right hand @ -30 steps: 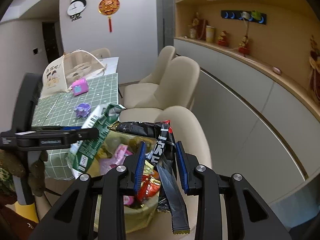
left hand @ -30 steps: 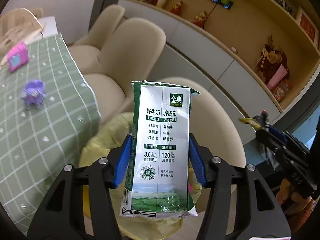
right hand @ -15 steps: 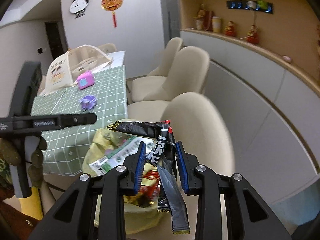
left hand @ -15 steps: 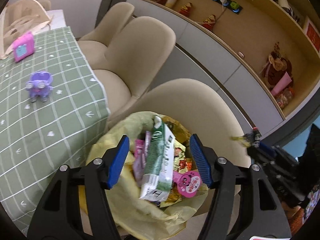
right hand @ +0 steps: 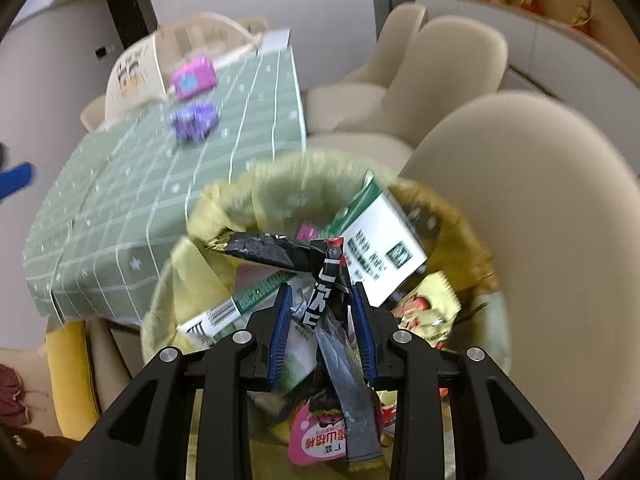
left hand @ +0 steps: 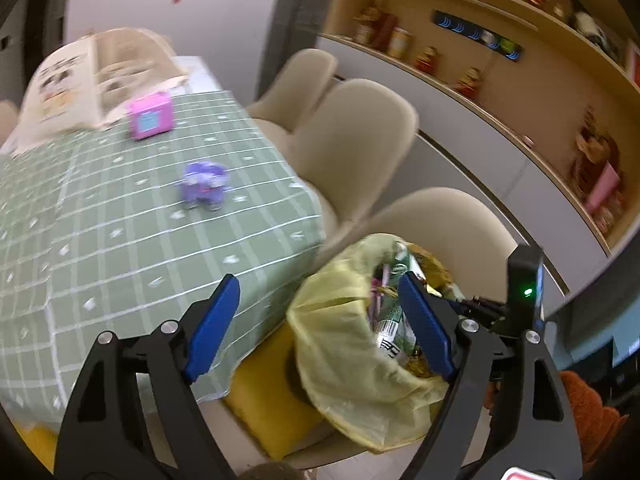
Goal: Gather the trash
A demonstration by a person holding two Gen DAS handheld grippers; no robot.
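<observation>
A yellow trash bag (left hand: pixel 344 344) full of wrappers sits on a beige chair by the table. My left gripper (left hand: pixel 320 320) is open and empty, above the table edge and the bag. The milk carton (right hand: pixel 380 240) lies inside the bag (right hand: pixel 192 280). My right gripper (right hand: pixel 320 320) is shut on a black snack wrapper (right hand: pixel 332 280) and holds it right over the bag's mouth. The right gripper's body also shows in the left wrist view (left hand: pixel 520 300), beyond the bag.
A table with a green checked cloth (left hand: pixel 100 220) holds a purple toy (left hand: pixel 204 184), a pink box (left hand: pixel 150 116) and a beige mesh food cover (left hand: pixel 92 76). Beige chairs (left hand: pixel 360 132) line the table. A wall shelf (left hand: pixel 500 60) holds ornaments.
My left gripper opened and dropped the milk carton into the bag, then swung left toward the table. My right gripper moved forward and down over the bag with the black wrapper.
</observation>
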